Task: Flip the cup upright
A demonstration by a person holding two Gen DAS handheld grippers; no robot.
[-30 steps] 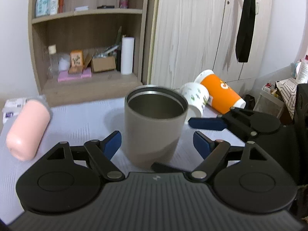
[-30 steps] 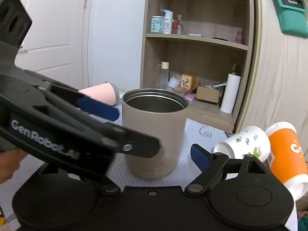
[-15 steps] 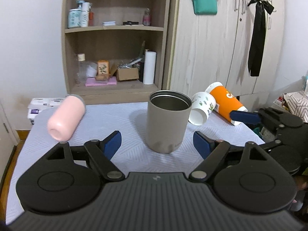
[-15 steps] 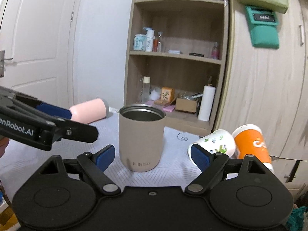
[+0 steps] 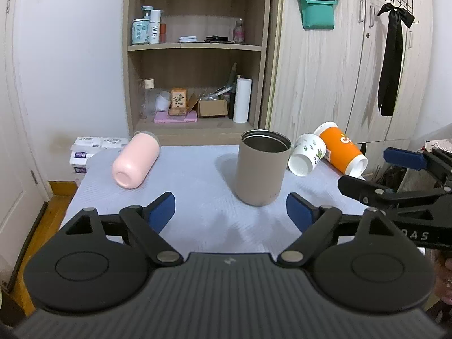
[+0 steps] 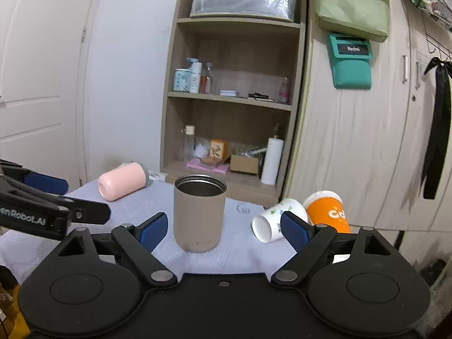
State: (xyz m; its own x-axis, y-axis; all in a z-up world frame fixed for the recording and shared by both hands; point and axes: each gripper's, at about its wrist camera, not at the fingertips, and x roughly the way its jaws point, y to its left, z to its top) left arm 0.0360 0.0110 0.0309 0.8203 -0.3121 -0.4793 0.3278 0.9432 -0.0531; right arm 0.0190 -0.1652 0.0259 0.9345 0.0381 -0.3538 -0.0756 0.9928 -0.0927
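Note:
A beige steel-lined cup (image 5: 263,166) stands upright, mouth up, on the white tablecloth (image 5: 197,180); it also shows in the right wrist view (image 6: 199,214). My left gripper (image 5: 230,212) is open and empty, drawn back in front of the cup. My right gripper (image 6: 224,227) is open and empty, also back from the cup; it shows at the right edge of the left wrist view (image 5: 395,175). A pink cup (image 5: 136,161), a white patterned cup (image 5: 306,158) and an orange cup (image 5: 340,149) lie on their sides.
A wooden shelf unit (image 5: 195,56) with bottles, boxes and a paper roll stands behind the table. Wardrobe doors (image 5: 339,70) are to the right, with a green pouch and a black ribbon hanging. Tissue packs (image 5: 93,147) lie at the back left.
Both grippers have pulled back and up from the beige cup, which stays upright on the table. The other cups have not moved.

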